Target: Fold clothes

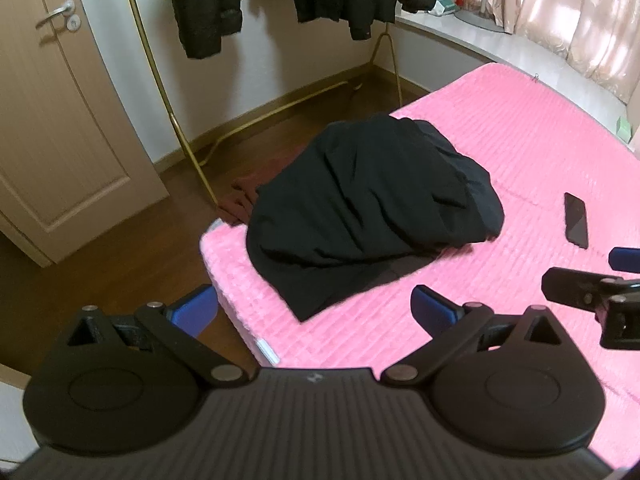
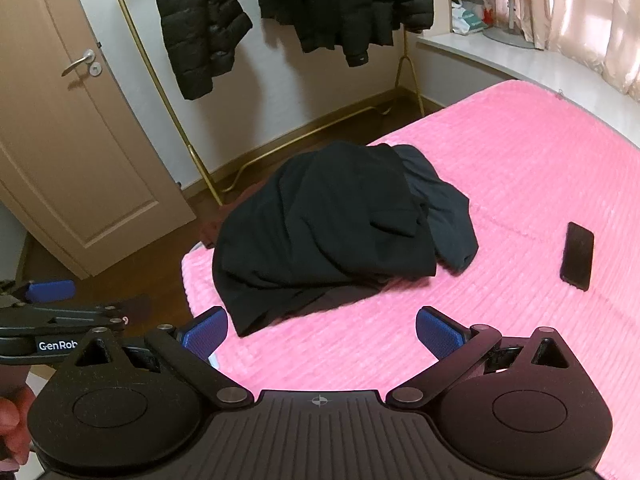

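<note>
Right now the left gripper (image 1: 314, 310) has its 2 blue-padded fingers (image 1: 195, 309) spread wide with nothing between them, held above the near corner of the pink bed cover (image 1: 500, 152). The right gripper (image 2: 322, 330) is just as wide and just as empty, and it hangs beside the left one on the same near side of the bed; each shows at the edge of the other's view. Both point straight at the black garment (image 1: 368, 208), which suggests they are lined up on it, though neither touches it.

That garment lies in a rumpled, rounded heap near the bed's left edge, with loose ridges across the top and a flatter flap spread toward the grippers. A darker, bluish layer shows along its right side (image 2: 448, 224); whether that is a lining or a 2nd piece I cannot tell. A strip of reddish-brown cloth (image 1: 242, 204) peeks out at the far left of the heap, by the bed's edge.

As it lies, the heap is bunched, not squared into a neat fold. A dark phone (image 2: 577, 256) rests flat on the cover well to the right, apart from the clothing. Black puffer jackets (image 2: 200, 28) hang on a gold rack (image 2: 160, 80) by the door (image 2: 60, 120).
</note>
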The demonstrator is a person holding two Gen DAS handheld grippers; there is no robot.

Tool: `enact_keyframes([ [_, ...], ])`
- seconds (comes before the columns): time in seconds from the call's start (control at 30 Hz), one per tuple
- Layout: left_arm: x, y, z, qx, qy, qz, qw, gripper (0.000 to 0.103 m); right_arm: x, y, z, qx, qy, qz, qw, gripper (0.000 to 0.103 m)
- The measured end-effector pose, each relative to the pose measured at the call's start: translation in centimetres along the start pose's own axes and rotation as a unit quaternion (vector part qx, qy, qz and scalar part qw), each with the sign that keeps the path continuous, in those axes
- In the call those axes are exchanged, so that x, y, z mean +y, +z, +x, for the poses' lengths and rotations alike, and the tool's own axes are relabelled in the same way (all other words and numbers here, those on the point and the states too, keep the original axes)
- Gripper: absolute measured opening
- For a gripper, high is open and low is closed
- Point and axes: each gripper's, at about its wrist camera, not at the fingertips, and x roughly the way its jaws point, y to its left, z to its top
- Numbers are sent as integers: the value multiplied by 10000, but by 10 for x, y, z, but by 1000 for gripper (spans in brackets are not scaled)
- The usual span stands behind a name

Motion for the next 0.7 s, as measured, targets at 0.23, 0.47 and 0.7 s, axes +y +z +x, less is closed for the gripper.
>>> enact_keyframes([
  [0.23,-11,-5,-4,-2,-73,35,10000,100,1,-2,3,-13,49,-30,10000,102],
  [0.47,-1,-4,3,149,-271,-52,9995,100,1,-7,7,-13,49,-33,10000,102],
  [0.7,0,-5,3,194,-300,-55,9993,100,4,-10,8,9,33,-38,10000,102],
])
